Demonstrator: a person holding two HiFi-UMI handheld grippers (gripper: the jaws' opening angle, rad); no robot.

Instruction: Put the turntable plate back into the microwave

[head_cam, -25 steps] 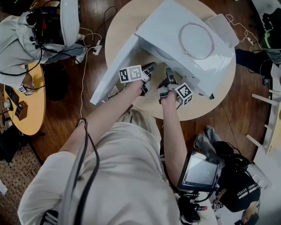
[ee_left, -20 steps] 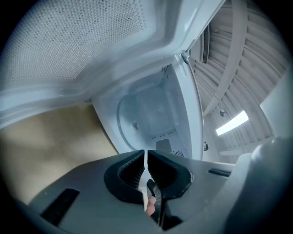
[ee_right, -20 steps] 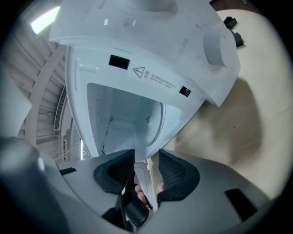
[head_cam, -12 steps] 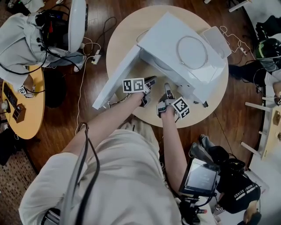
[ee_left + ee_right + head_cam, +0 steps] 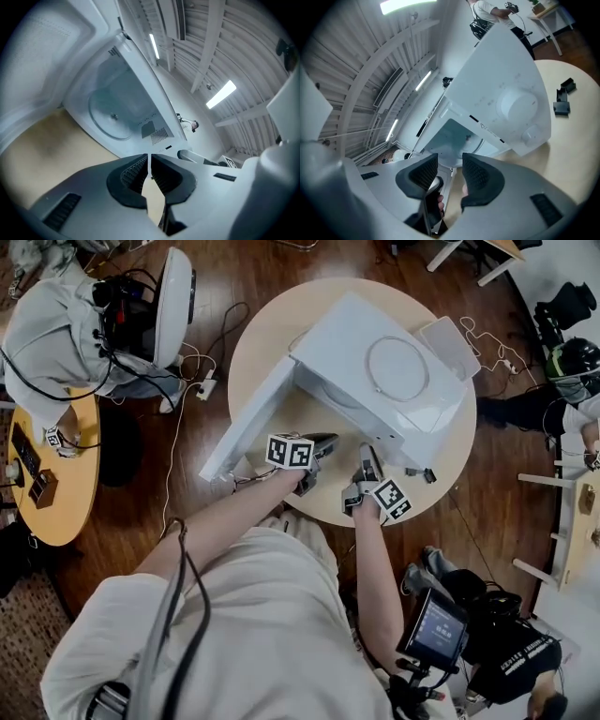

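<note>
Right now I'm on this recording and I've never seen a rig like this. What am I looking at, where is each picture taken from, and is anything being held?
There is no robot arm here. A person stands at a round table with a hand-held two-jaw tool in each hand. The top-down picture comes from a camera on the person's head. The other two come from cameras riding on each tool, looking along its jaws.

On the table stands a white microwave with its door swung open. A round plate appears to lie on the floor of its cavity.

The left tool is shut with nothing between its jaws. The right tool is open and empty. Both are in front of the microwave's opening.
</note>
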